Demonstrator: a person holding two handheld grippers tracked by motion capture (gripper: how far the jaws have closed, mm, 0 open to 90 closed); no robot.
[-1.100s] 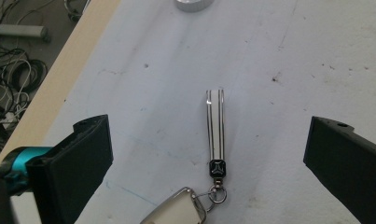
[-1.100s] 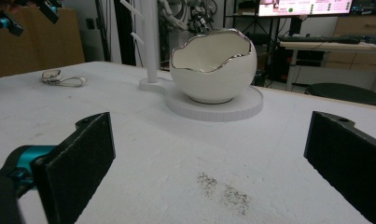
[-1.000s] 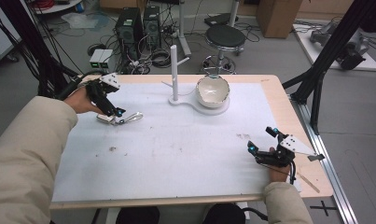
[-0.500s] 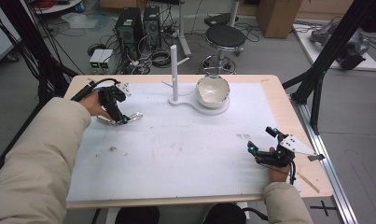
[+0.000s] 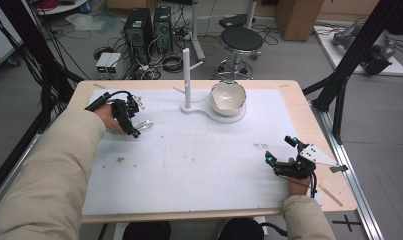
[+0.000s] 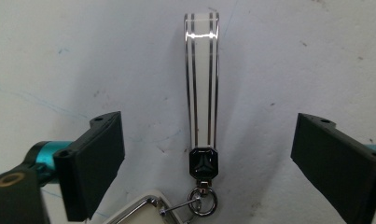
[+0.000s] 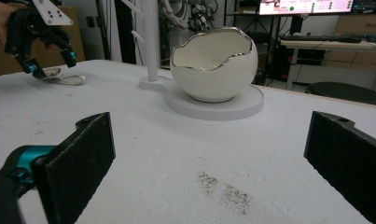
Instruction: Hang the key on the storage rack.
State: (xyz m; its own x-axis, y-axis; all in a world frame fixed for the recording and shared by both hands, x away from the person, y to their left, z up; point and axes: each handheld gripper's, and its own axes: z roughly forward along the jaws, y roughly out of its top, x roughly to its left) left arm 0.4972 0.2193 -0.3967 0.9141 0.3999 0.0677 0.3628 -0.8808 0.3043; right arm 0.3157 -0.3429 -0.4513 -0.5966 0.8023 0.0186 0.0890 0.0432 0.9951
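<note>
Keychain [image 5: 145, 125] lies on the white mat [image 5: 199, 160] at the table's far left in the high view, just beside and partly under the tips of the left gripper [image 5: 134, 131], which points down at it from a hand in a beige sleeve. Past it toward the middle stand a white post [image 5: 187, 77] and an egg-shaped bowl [image 5: 228, 97], sharing one white base [image 5: 214, 109]. The right gripper [image 5: 279, 152] rests near the table's near right edge, well apart from the keychain, its jaws spread.

In the left gripper view the strap [image 6: 202, 79], white with dark stripes, runs straight up the middle of the gap between the two black jaws, touching neither. Its black clasp [image 6: 203, 163] and metal ring [image 6: 202, 201] sit at the near end, with the corner of a white tag [image 6: 146, 212] at the bottom edge. The jaws stand wide apart on either side.

In the right gripper view the jaws are likewise wide open over bare mat with a dark smudge [image 7: 223, 189]. The bowl [image 7: 213, 65] sits ahead on its base, and far left the left gripper [image 7: 50, 65] hovers over the keychain [image 7: 59, 77].

Against the frame a second ago, the left gripper has swung from lying sideways near the keychain to pointing down over it, and the left arm reaches farther in. The right gripper, bowl and post are unchanged.
</note>
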